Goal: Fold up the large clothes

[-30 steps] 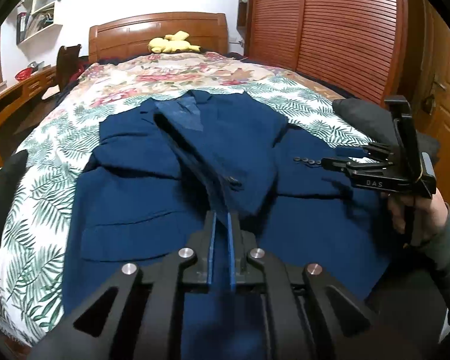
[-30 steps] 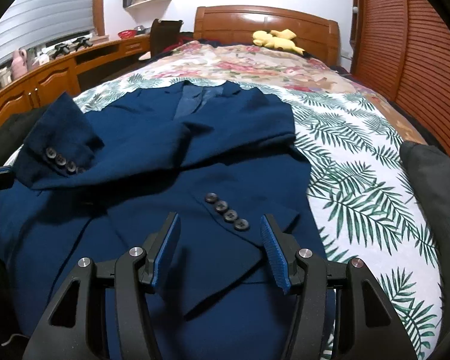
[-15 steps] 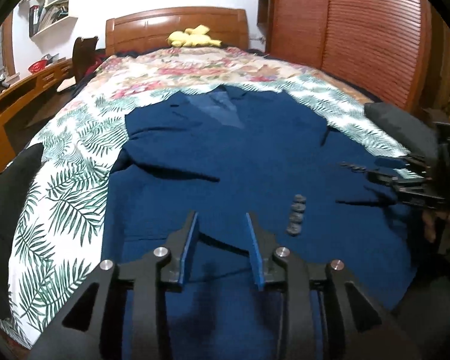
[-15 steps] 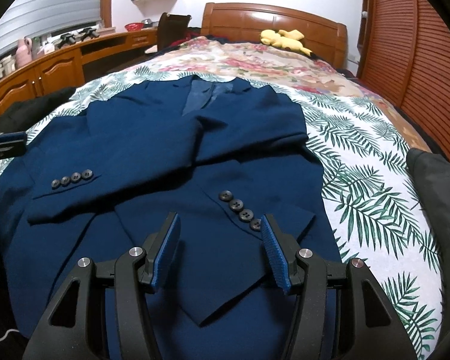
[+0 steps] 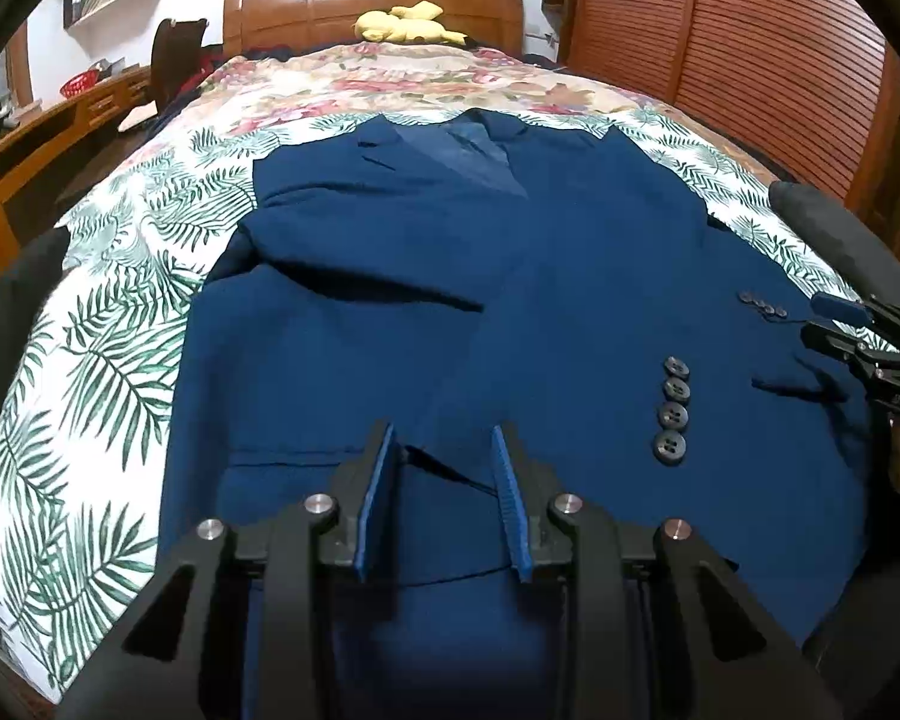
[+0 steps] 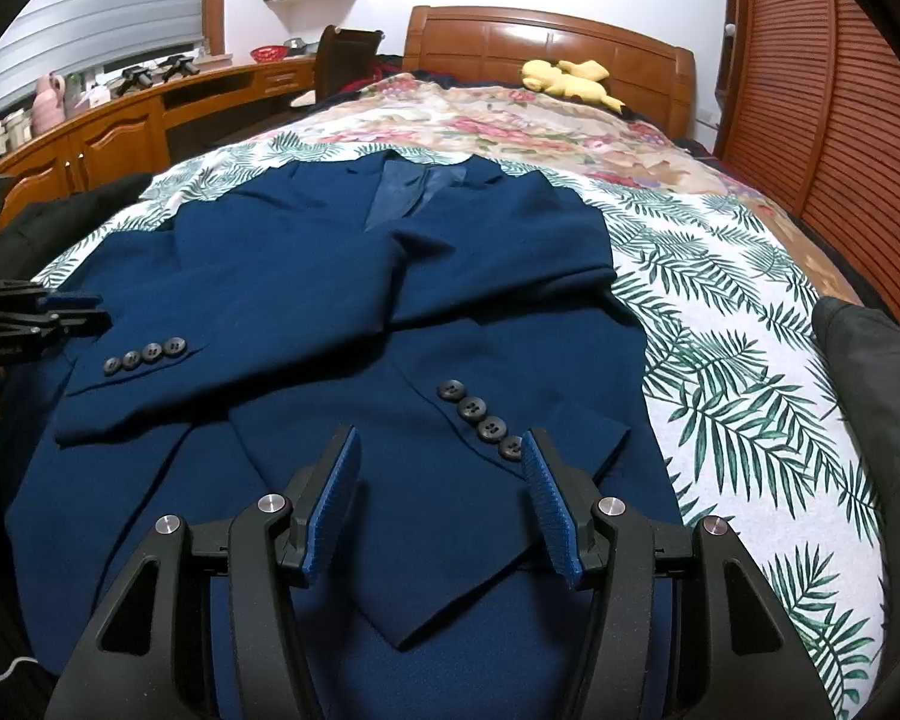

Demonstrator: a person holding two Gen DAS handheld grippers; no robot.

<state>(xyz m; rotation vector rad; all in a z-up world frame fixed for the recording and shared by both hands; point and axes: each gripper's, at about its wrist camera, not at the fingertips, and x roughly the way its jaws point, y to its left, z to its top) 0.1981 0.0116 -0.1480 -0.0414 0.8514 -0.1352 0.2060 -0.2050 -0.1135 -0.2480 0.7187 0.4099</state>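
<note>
Navy suit jacket (image 5: 450, 312) lies flat, front up, on the palm-print bedspread (image 5: 96, 360), collar twd the wooden headboard (image 5: 372, 6), both sleeves folded in across the chest. Left sleeve cuff w/ 4 buttons (image 6: 144, 354) rests on the jacket's left half; right sleeve cuff w/ 4 buttons (image 6: 480, 420) sits just ahead of the right gripper (image 6: 444, 498). Right gripper hovers over the lower hem area, blue pads spread wide, nothing between them. Left gripper (image 5: 444, 492) also over the lower front, pads apart, not pinching cloth. Yellow plush toy (image 5: 402, 24) up by the headboard. Dark grey garment (image 6: 870, 396) at the bed's right edge, apart from the jacket. Desk (image 6: 126, 114) along the left wall.
</note>
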